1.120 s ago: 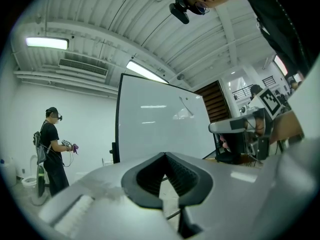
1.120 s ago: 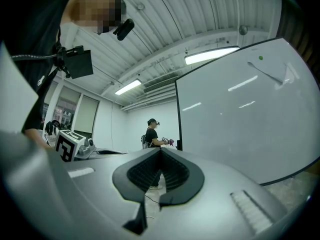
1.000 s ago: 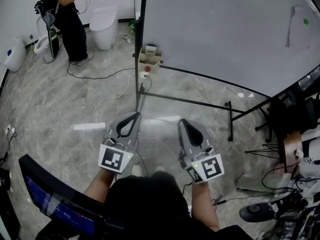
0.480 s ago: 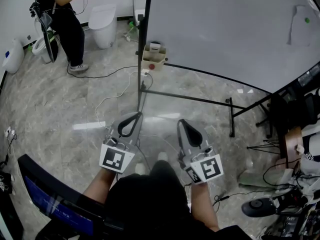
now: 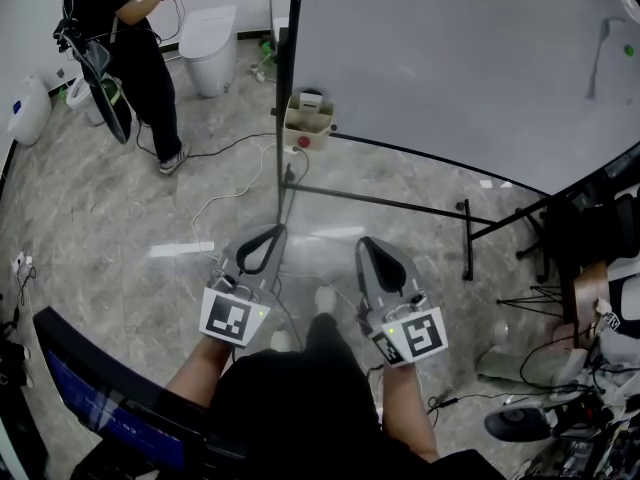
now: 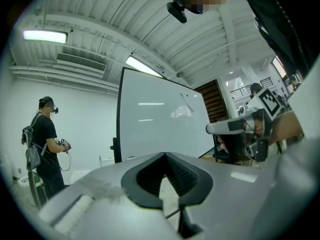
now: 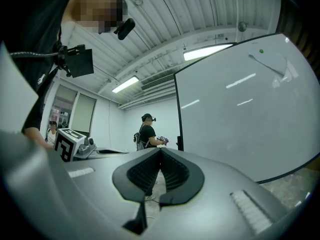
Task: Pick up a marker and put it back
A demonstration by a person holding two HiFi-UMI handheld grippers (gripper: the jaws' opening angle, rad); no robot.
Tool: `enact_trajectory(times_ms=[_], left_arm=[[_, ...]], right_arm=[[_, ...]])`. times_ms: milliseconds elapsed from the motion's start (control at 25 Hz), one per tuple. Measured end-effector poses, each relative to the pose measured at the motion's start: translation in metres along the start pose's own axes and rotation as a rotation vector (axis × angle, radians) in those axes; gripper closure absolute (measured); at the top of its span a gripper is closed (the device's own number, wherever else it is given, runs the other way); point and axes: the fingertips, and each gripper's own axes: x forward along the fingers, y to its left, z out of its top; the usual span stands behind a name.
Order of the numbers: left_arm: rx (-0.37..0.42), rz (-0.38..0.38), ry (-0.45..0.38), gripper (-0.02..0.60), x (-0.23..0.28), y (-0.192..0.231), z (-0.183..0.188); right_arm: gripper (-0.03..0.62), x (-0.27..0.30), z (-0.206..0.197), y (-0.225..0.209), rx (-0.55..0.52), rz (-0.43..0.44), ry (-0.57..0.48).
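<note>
- A person (image 5: 125,43) in black stands far off on your left, near a white toilet (image 5: 208,43).
- A small open box (image 5: 307,120) sits at the foot of a black post (image 5: 285,88).
- Your left gripper (image 5: 270,230) is held out over the gray floor (image 5: 120,228). Its jaws are closed tight, with nothing in them.
- Your right gripper (image 5: 367,243) is just beside it. Its jaws are closed tight too, and it holds nothing.
- The big whiteboard (image 5: 450,58) stands ahead, on the right.
- The marker is too small to pick out here.

Marker too small, indistinct
</note>
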Motion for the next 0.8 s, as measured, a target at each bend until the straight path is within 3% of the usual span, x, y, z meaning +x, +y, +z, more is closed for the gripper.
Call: enact_trajectory(times_ms=[360, 800], left_arm=[[-0.001, 0.041, 0.004, 0.578, 0.065, 0.028, -0.005], [0.004, 0.143, 0.014, 0.578, 0.137, 0.058, 0.0]], right_arm=[[0.585, 0.048, -0.008, -0.057, 0.014, 0.043, 0.009], [0.585, 0.105, 0.002, -0.122, 0.018, 0.135, 0.014]])
